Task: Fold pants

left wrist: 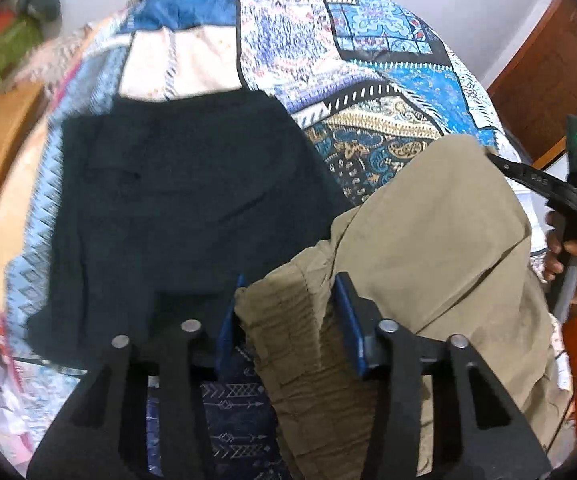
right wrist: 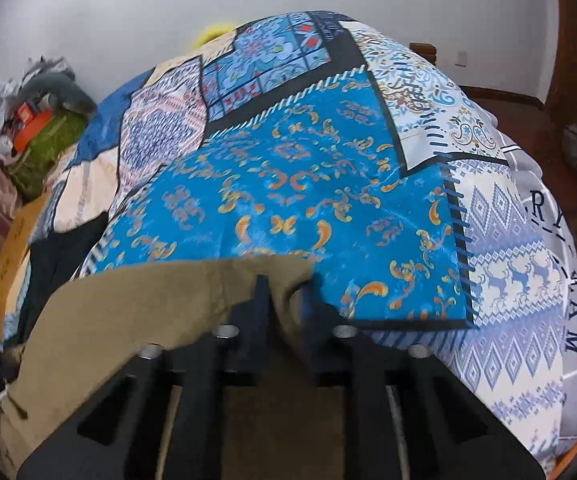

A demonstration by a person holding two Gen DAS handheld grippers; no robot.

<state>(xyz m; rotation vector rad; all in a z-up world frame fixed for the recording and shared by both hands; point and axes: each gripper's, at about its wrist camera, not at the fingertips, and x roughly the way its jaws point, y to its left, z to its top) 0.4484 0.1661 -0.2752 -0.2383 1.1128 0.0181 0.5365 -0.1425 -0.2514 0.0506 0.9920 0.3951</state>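
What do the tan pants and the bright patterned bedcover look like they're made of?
The tan pants look like matte woven cotton or a blend: dull surface, soft creases, a puckered gathered waistband. The patterned bedcover looks like smooth printed polyester or cotton with a slight sheen over the blue panel. Neither fibre can be confirmed by sight.

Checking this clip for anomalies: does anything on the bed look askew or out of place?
Nothing stands out. The khaki pants are bunched only where the left gripper and right gripper pinch them; the dark garment lies flat on the bedspread.

Both wrist views look steeply down, close; sharing khaki pants (left wrist: 428,232) and bedspread (right wrist: 288,184).
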